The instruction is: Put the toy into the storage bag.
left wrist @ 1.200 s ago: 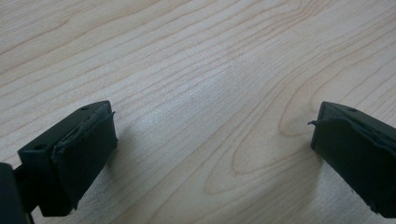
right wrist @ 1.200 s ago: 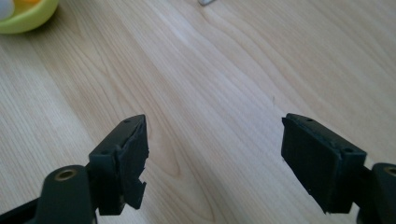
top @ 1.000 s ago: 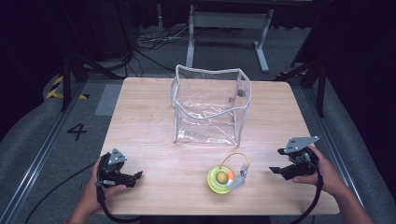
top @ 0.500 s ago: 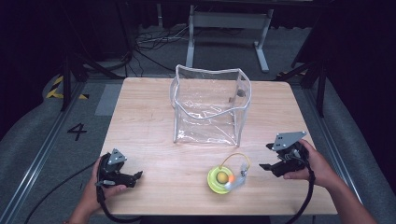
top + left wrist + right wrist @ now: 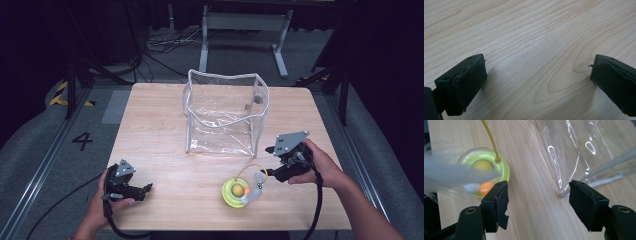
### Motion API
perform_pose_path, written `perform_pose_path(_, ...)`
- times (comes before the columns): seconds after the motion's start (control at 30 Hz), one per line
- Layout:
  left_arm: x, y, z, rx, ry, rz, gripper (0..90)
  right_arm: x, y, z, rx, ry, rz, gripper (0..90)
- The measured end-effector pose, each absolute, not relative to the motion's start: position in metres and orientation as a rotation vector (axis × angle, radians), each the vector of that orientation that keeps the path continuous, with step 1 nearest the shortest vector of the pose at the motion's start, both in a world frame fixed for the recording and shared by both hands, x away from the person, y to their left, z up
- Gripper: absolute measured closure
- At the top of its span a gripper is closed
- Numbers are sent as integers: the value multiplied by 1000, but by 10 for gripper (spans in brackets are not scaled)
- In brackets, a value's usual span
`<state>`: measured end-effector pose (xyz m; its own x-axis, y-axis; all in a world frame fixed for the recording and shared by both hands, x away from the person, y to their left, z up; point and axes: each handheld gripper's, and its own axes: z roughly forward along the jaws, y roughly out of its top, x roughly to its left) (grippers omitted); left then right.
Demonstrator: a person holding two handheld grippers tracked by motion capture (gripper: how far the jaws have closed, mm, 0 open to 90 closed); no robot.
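- Left gripper [image 5: 148,188] sits low on the table [image 5: 165,130], close to the near edge, gripped by the left hand [image 5: 107,197]. Its jaws stand wide apart with nothing between them.
- In the left gripper view, bare wood runs ahead of that gripper [image 5: 537,75] and between its pads [image 5: 470,80].
- To its right lies a long stretch of bare board, open all the way to the toy [image 5: 239,191].
- Ahead of it and to the right stands the bag [image 5: 225,112], well apart from it, with free tabletop on the bag's left out to the table's left edge.
- The toy, a yellow-green disc with a thin yellow loop and a pale feathery tail, lies near the table's near edge, just left of the right gripper [image 5: 265,174] and apart from its tips.
- The bag, clear plastic with a white rim, stands upright and open beyond the toy; its near bottom edge lies just ahead of the right gripper.
- Right gripper, in the right hand [image 5: 320,167], is raised off the board. Its jaws are apart and have just been closing, with nothing between them.
- In the right gripper view, the toy [image 5: 485,172] shows past the left pad [image 5: 501,200] of the gripper [image 5: 537,202], and the bag's corner [image 5: 574,152] past the right pad; bare wood runs between.
- Right of that hand, a strip of bare board reaches the table's right edge.
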<state>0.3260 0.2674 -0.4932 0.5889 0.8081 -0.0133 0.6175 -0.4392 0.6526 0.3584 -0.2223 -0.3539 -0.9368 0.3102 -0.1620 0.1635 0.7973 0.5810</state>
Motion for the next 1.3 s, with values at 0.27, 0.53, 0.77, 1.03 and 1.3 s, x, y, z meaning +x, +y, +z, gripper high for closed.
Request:
perform_pose_path(0.27,326,267,-493,2200,1127,401,8,363,-201,-349,308,2747,863,330)
perform_pose_path(0.53,326,267,-493,2200,1127,402,9,365,-185,-343,273,2740,845,388)
perform_pose_path(0.77,326,267,-493,2200,1126,401,8,366,-172,-343,215,2774,817,503)
perform_pose_path(1.03,326,267,-493,2200,1126,402,8,362,-166,-344,186,2809,753,517)
perform_pose_path(1.3,326,267,-493,2200,1127,402,8,362,-175,-349,144,2901,713,426)
